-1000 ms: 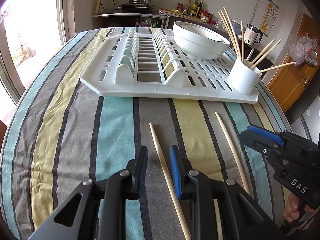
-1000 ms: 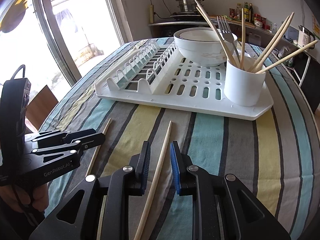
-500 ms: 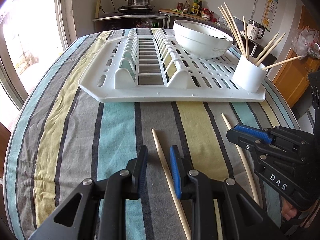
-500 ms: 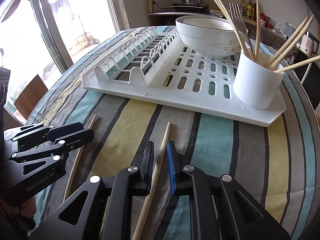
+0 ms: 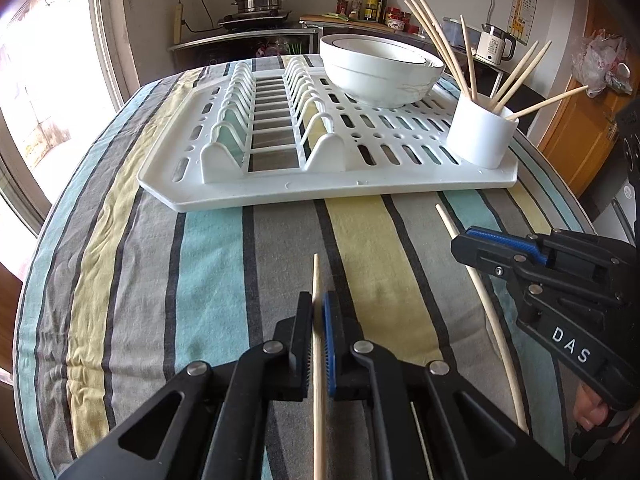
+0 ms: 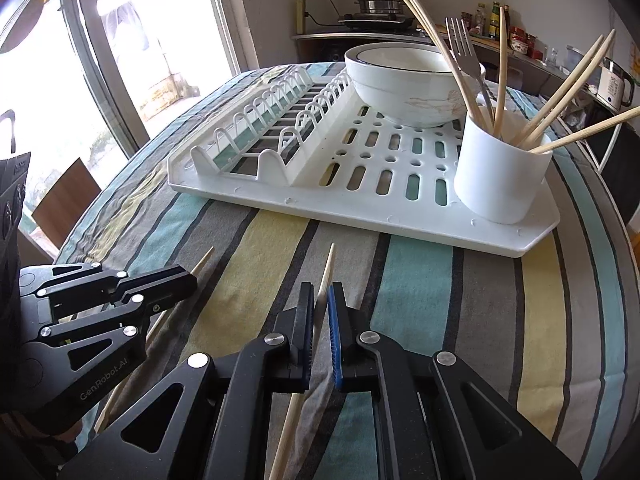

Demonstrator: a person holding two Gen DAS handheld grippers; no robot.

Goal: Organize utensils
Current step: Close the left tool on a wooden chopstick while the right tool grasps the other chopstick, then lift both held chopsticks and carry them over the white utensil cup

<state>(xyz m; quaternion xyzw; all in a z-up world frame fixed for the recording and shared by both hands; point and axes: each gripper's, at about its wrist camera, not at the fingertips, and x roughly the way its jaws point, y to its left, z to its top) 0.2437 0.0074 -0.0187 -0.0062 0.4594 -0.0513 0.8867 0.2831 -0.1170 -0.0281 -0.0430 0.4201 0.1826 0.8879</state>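
Two pale wooden chopsticks lie on the striped tablecloth in front of the rack. My left gripper (image 5: 318, 308) is shut on one chopstick (image 5: 316, 276), which runs straight between the pads. My right gripper (image 6: 320, 300) is closing its jaws on the other chopstick (image 6: 328, 268), and the pads press on it. Each gripper shows in the other's view: the right gripper (image 5: 460, 246) over its chopstick (image 5: 496, 336), the left gripper (image 6: 188, 280) over its own chopstick (image 6: 204, 258). A white cup (image 6: 500, 176) holds several chopsticks and a fork (image 6: 464, 48).
A white dish rack (image 5: 280, 192) fills the far half of the table, with stacked white bowls (image 5: 380, 68) and the cup (image 5: 480, 136) on it. The round table's edge drops off left and right. A counter with a pot stands behind.
Both grippers have closed on their chopsticks. The left chopstick now lines up straight between the left pads. Both hands stayed almost in place.
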